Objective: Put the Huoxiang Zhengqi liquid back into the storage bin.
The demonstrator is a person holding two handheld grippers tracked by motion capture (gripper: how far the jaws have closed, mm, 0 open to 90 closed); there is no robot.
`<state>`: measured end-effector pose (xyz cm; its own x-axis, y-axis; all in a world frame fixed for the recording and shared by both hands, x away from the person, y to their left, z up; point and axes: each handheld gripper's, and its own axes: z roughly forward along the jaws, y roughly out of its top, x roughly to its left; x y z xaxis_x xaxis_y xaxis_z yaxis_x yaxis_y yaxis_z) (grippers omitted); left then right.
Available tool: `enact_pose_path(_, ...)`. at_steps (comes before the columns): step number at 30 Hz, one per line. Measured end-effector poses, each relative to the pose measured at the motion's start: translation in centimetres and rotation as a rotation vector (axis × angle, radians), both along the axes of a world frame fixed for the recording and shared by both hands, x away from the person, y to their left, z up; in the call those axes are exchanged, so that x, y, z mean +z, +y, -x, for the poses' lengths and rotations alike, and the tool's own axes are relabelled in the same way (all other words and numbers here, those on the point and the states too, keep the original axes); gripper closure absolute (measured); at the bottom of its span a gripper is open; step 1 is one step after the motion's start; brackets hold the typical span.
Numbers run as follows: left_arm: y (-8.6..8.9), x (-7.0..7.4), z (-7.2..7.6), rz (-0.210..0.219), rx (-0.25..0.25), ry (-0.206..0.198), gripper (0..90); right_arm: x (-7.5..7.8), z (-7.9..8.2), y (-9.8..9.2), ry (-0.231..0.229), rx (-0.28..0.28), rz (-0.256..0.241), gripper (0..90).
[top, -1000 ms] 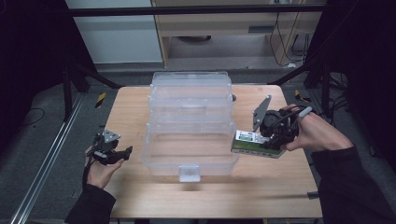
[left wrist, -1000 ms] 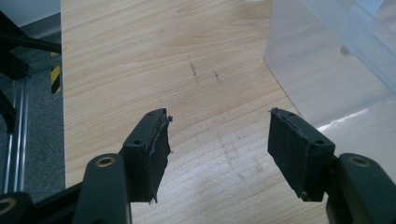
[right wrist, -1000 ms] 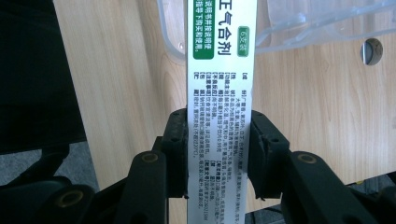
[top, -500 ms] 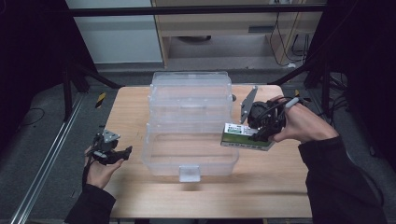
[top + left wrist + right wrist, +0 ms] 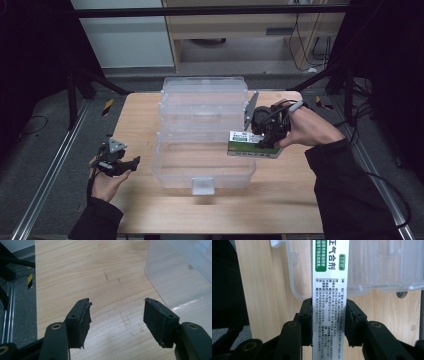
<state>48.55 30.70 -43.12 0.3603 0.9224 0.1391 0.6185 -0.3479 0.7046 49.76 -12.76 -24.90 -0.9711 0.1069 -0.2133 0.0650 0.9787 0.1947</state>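
Far left, near table [image 5: 150,120] edge: left gripper [image 5: 131,164], held low over bare wood, jaws spread wide, nothing btwn them; same in left gripper view [image 5: 116,315], w/ wood underneath and clear bin wall at right. Centre: clear bin [image 5: 205,172], open, lid tipped up behind, front latch toward person. Right: right gripper [image 5: 261,141] clamped on white-and-green box [image 5: 252,148], jaws pressing its two long sides. Box held flat above bin's right rim, one end over the open bin, not touching it. In right gripper view, box [image 5: 329,290] runs straight out btwn jaws over bin corner.
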Motion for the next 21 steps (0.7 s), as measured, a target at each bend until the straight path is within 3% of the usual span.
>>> enact_pose_path(21,0.2,0.0,0.0,0.004,0.003,-0.001,37.6,-1.5,-0.8,4.2,0.023,0.048,-0.008,63.5)
